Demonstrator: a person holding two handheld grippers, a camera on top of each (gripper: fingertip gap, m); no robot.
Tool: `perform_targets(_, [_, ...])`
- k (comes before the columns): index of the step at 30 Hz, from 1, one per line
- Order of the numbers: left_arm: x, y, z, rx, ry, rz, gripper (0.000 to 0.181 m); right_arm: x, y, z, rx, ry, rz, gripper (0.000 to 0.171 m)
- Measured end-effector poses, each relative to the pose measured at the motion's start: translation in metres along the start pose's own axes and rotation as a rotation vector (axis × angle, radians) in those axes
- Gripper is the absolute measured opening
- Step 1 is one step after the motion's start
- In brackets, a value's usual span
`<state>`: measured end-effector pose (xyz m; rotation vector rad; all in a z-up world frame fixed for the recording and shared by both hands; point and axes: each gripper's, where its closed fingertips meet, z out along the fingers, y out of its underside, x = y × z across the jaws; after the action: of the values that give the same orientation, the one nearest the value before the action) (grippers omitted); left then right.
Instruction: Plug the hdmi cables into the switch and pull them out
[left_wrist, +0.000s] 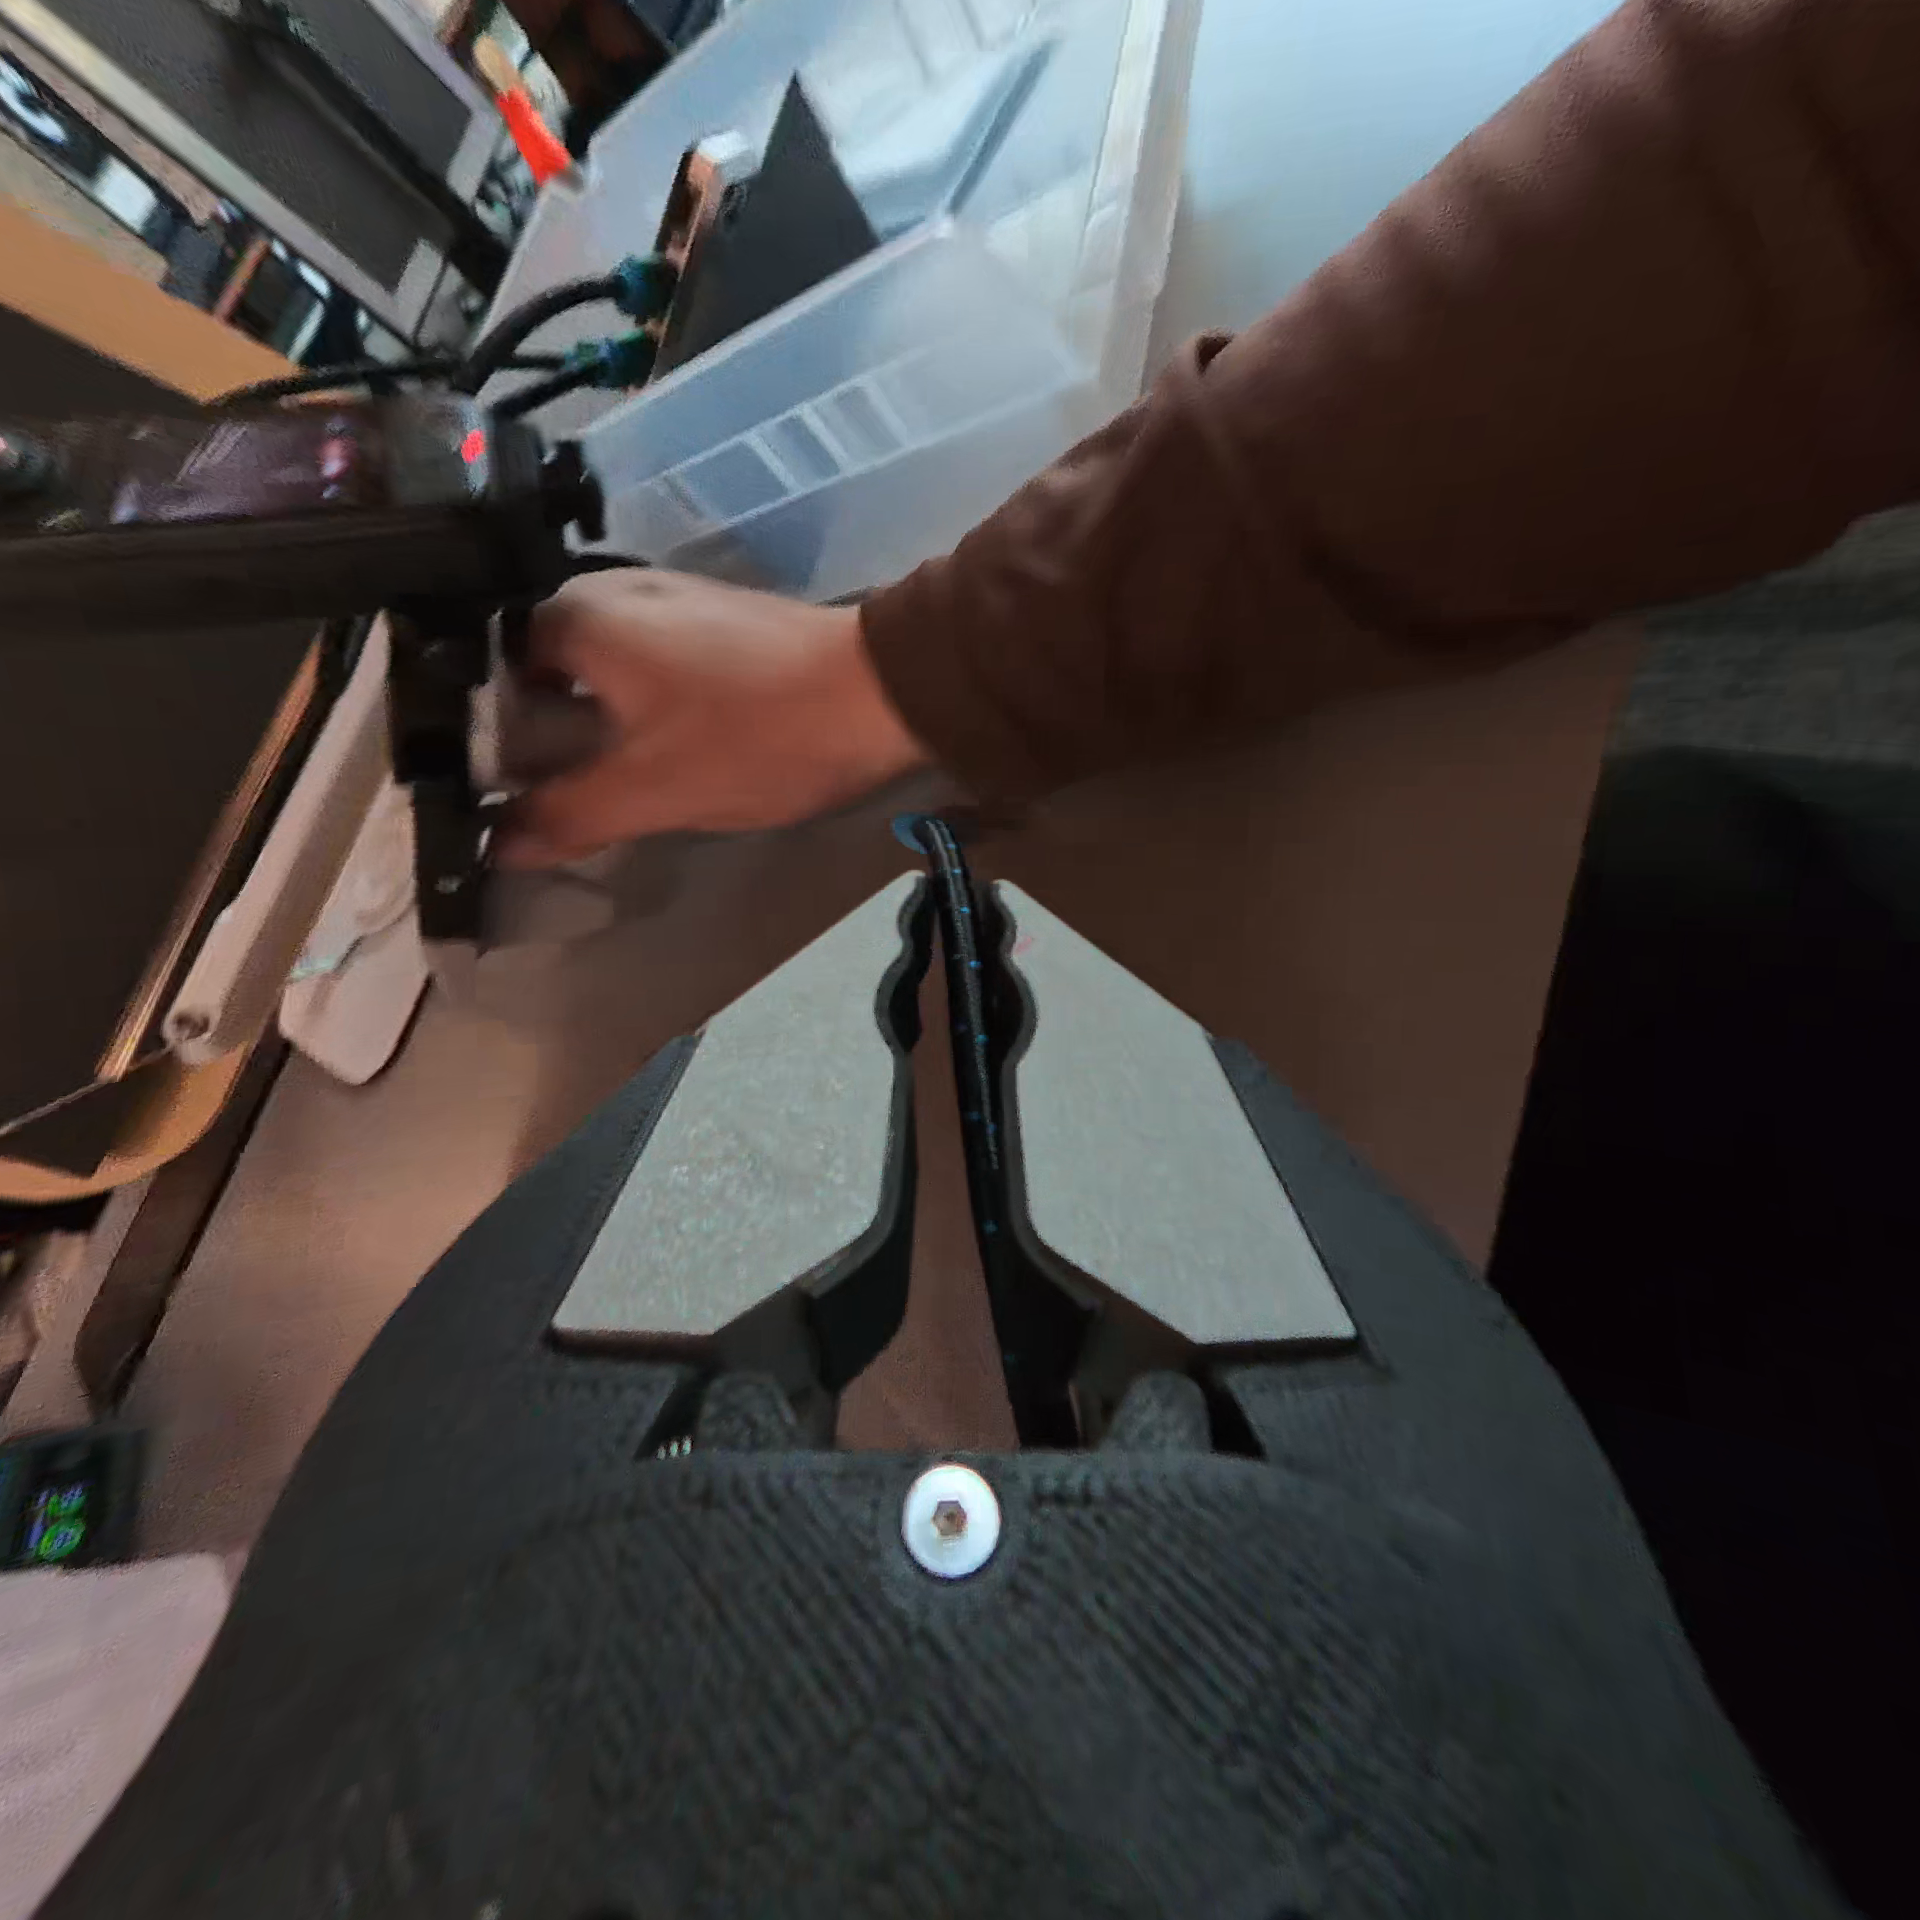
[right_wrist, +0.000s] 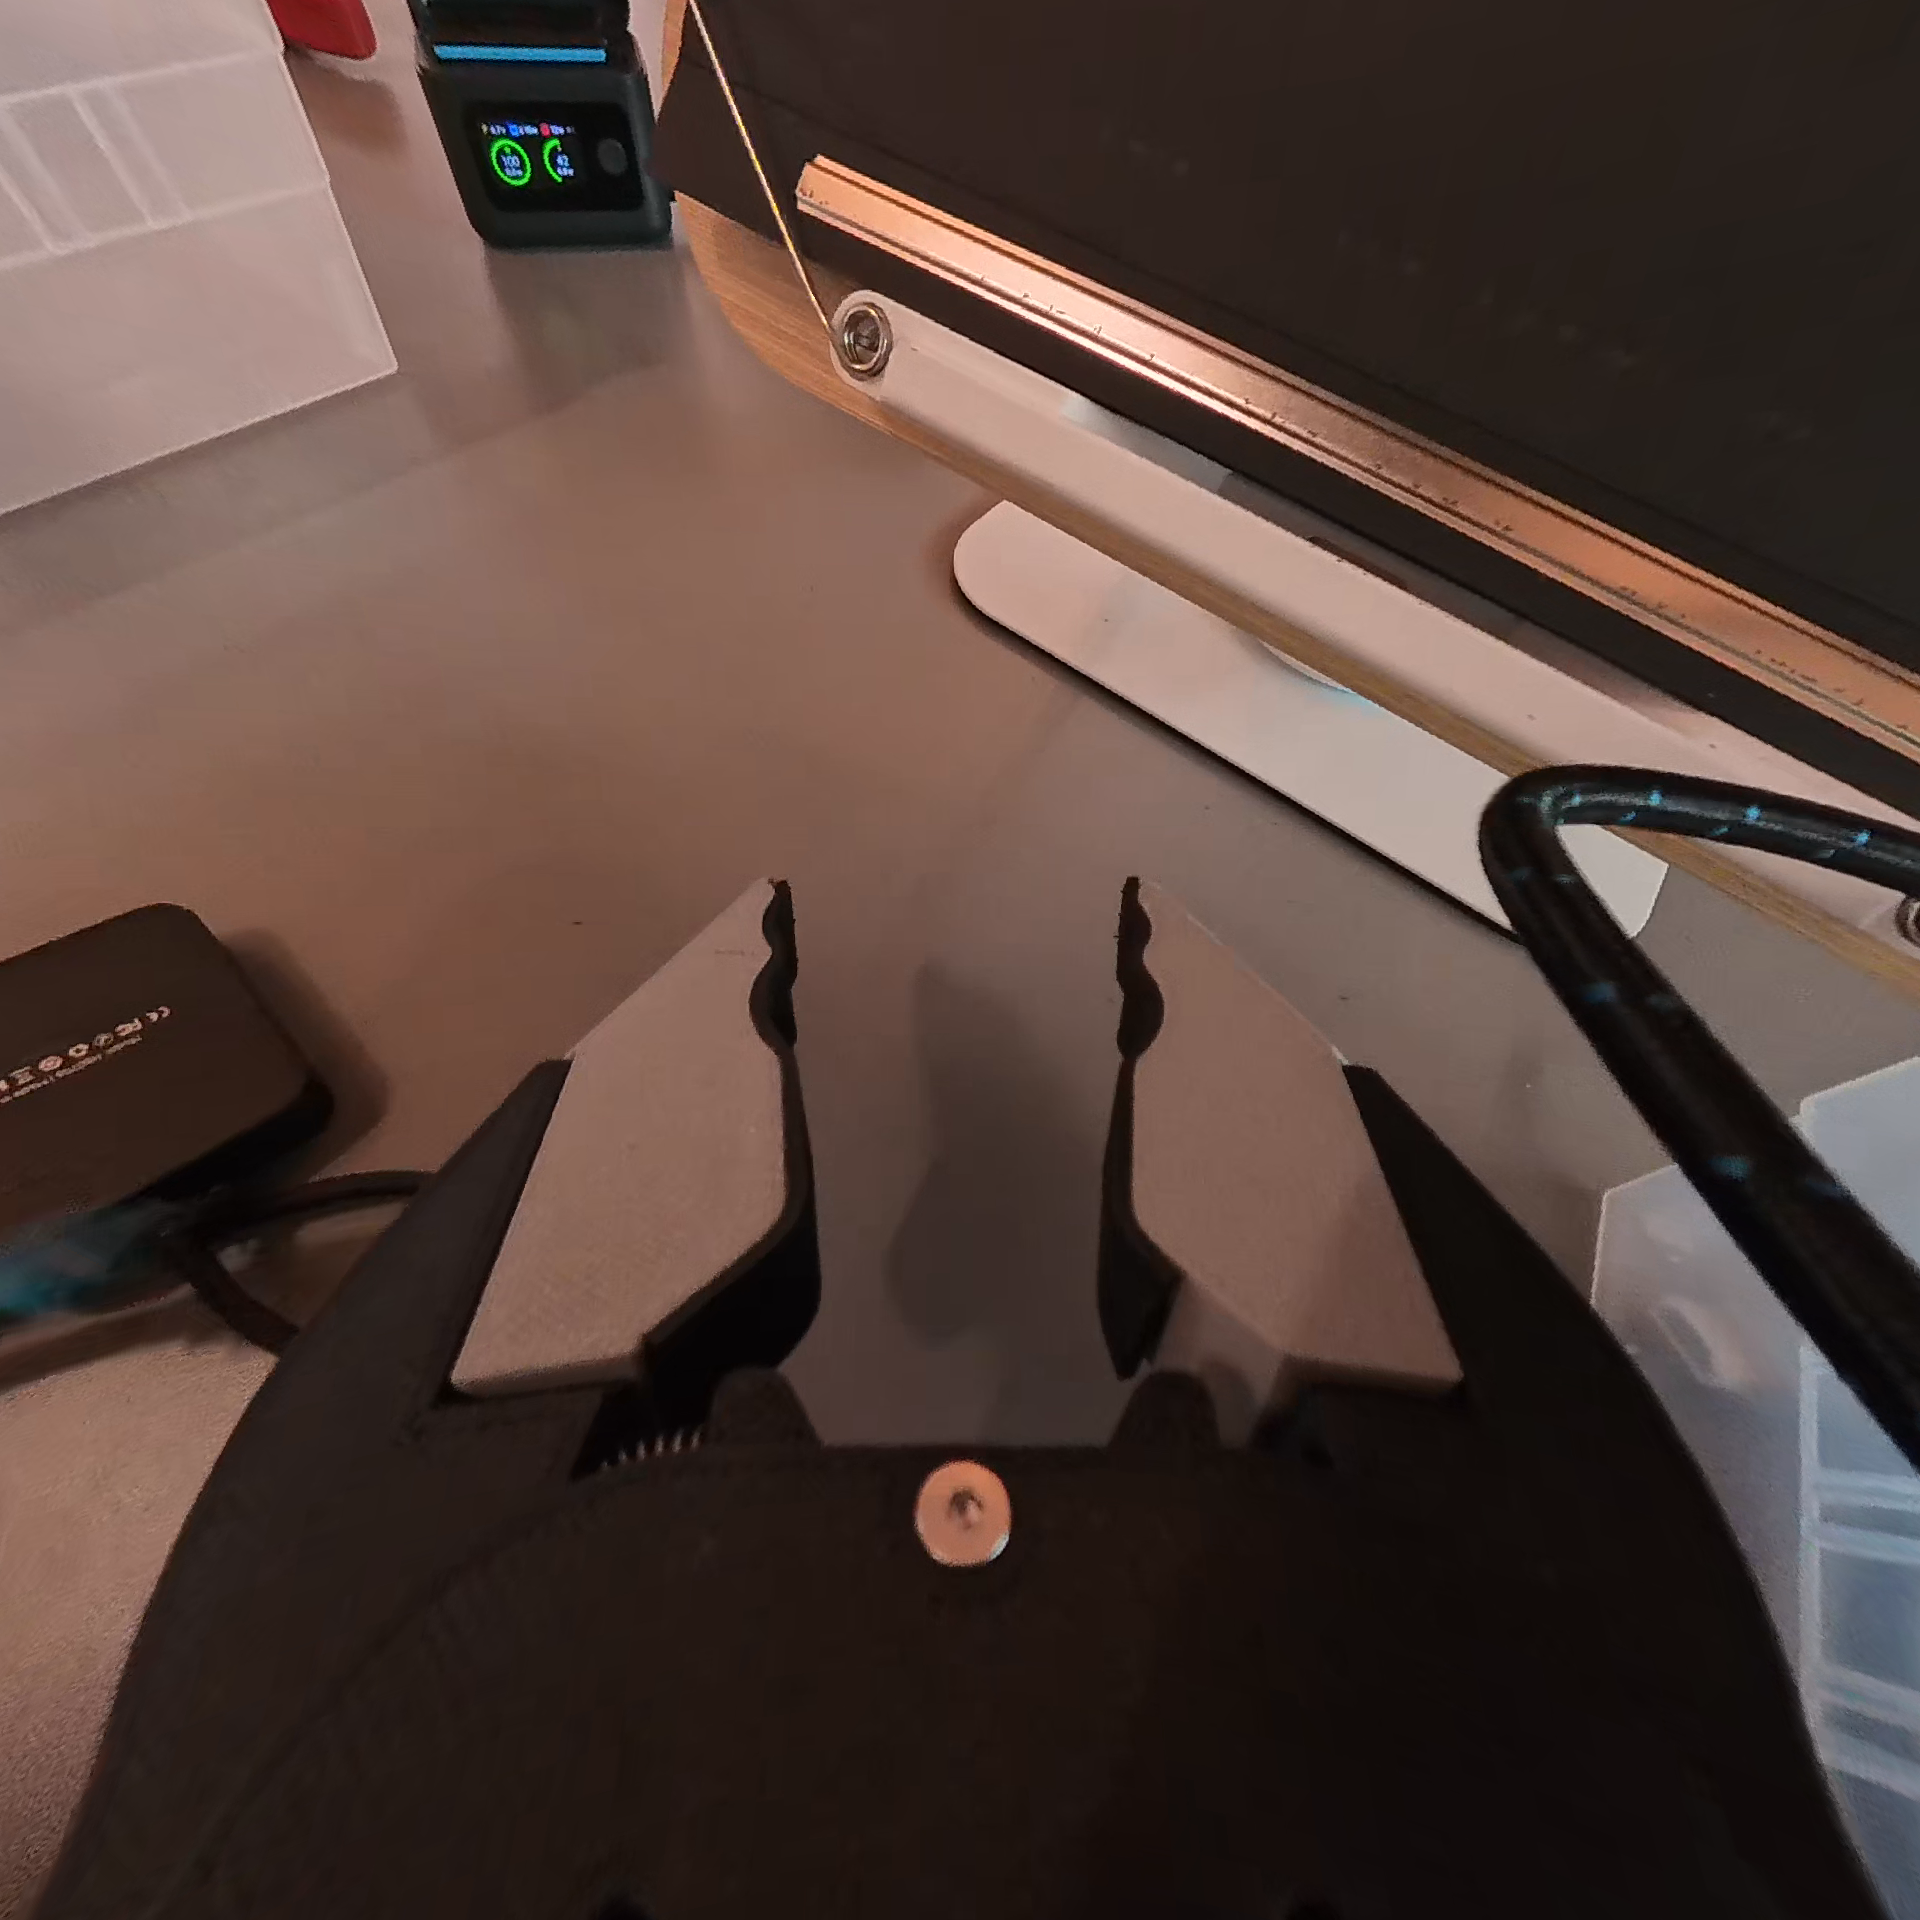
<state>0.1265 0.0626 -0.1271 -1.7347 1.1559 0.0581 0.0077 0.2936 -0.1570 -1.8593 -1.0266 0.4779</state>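
My left gripper (left_wrist: 958, 888) is shut on a black braided hdmi cable (left_wrist: 964, 1039) with blue flecks that runs along between the fingers. Its blue plug end (left_wrist: 914, 828) just shows past the tips. The black switch (left_wrist: 769, 229) lies far off beside a clear bin, with two blue-ended plugs (left_wrist: 636, 289) in it. My right gripper (right_wrist: 956, 904) is open and empty above the grey table. The switch (right_wrist: 135, 1049) is at its lower left, with a blurred blue plug (right_wrist: 62, 1257) beside it. Another stretch of braided cable (right_wrist: 1662, 1039) loops at the right.
A hand (left_wrist: 707, 717) in a brown sleeve holds the other gripper. A dark monitor (right_wrist: 1455, 260) on a white stand base (right_wrist: 1247, 665) fills the upper right. A small charger with a lit display (right_wrist: 551, 156) and a clear plastic bin (right_wrist: 156, 260) stand farther back. A clear organizer (right_wrist: 1849, 1455) sits at the right edge.
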Motion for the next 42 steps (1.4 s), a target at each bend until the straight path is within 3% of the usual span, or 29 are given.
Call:
perform_targets(6, [0.010,-0.020,0.028,0.067,0.048,-0.047,0.026,0.007,0.008,0.001,-0.049,-0.014,-0.019,0.058])
perform_targets(10, [0.012,-0.022,0.022,0.104,0.156,-0.159,0.038,0.009,0.017,0.002,-0.115,-0.029,-0.029,0.061])
perform_targets(20, [-0.111,-0.028,-0.034,0.316,0.061,-0.434,0.048,0.013,0.018,0.004,-0.120,0.007,-0.052,0.061])
perform_targets(23, [-0.153,-0.014,-0.025,0.317,-0.040,-0.433,0.044,0.012,0.020,0.005,-0.122,0.005,-0.048,0.061])
perform_targets(27, [-0.197,0.031,0.015,0.258,-0.158,-0.500,0.036,0.010,0.019,0.004,-0.114,0.007,-0.056,0.060])
perform_targets(33, [-0.212,0.105,0.059,0.085,-0.299,-0.467,0.032,0.004,0.020,0.007,-0.115,-0.011,-0.056,0.059])
perform_targets(42, [-0.219,0.114,0.047,0.104,-0.321,-0.491,0.024,0.004,0.021,0.004,-0.138,0.022,-0.114,0.058])
